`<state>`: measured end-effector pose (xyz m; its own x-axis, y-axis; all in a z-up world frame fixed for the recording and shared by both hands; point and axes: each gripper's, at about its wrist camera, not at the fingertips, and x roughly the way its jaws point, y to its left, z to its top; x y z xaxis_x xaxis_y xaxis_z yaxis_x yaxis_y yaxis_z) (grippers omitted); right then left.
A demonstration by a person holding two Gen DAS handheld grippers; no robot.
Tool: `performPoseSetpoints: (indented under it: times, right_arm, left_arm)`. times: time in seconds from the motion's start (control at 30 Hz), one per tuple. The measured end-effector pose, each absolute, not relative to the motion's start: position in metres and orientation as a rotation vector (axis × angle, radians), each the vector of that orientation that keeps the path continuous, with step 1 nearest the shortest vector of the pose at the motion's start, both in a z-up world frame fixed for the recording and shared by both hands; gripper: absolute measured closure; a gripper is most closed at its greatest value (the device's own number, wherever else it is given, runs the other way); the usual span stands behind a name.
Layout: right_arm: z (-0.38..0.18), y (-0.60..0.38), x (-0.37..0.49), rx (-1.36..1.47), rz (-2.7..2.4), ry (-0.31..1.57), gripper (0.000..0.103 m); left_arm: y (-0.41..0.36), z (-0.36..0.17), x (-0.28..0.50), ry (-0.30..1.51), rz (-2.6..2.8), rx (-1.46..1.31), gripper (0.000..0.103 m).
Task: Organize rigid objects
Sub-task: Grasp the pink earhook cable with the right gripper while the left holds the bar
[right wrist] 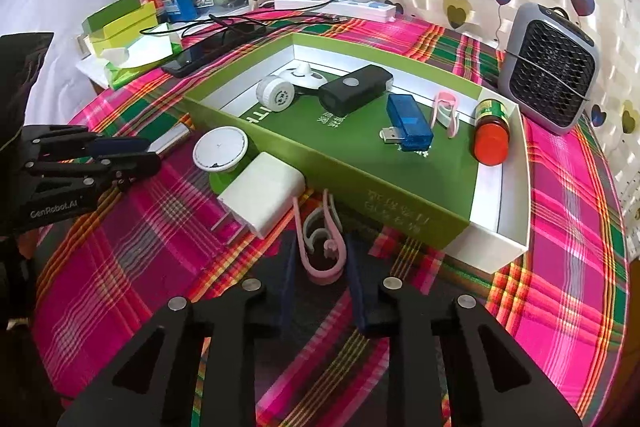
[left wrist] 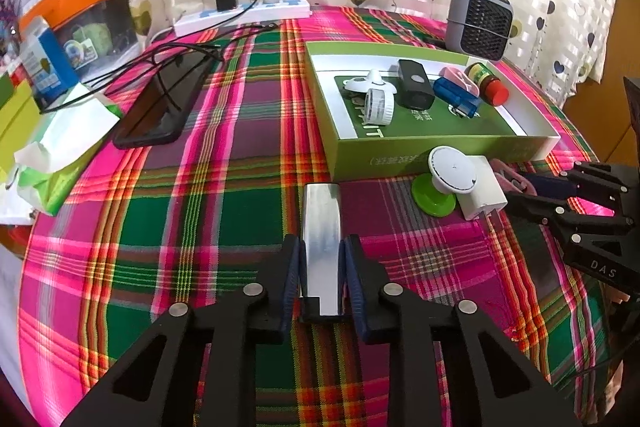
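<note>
In the left wrist view my left gripper is shut on a silver metal bar that lies on the plaid tablecloth. In the right wrist view my right gripper is shut on a pink clip just in front of the green box. The box holds a white round cap, a black device, a blue USB stick, another pink clip and a red-capped bottle. A white charger plug and a white disc on a green base lie between the two grippers.
A grey fan heater stands behind the box's right end. A black phone, cables and a white power strip lie at the back left. A tissue pack and small boxes crowd the left edge.
</note>
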<state>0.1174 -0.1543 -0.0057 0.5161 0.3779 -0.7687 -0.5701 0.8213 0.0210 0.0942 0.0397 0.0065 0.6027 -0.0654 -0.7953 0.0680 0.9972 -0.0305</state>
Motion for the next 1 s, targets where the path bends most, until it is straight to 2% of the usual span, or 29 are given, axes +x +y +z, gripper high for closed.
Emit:
performPoseSetpoints:
  times: [1.0]
  right_arm:
    - [-0.0058, -0.1546, 0.1152, -0.241, 0.577, 0.858, 0.081]
  left_arm:
    - [0.0404, 0.0072, 0.093, 0.914, -0.089, -0.007, 0.081]
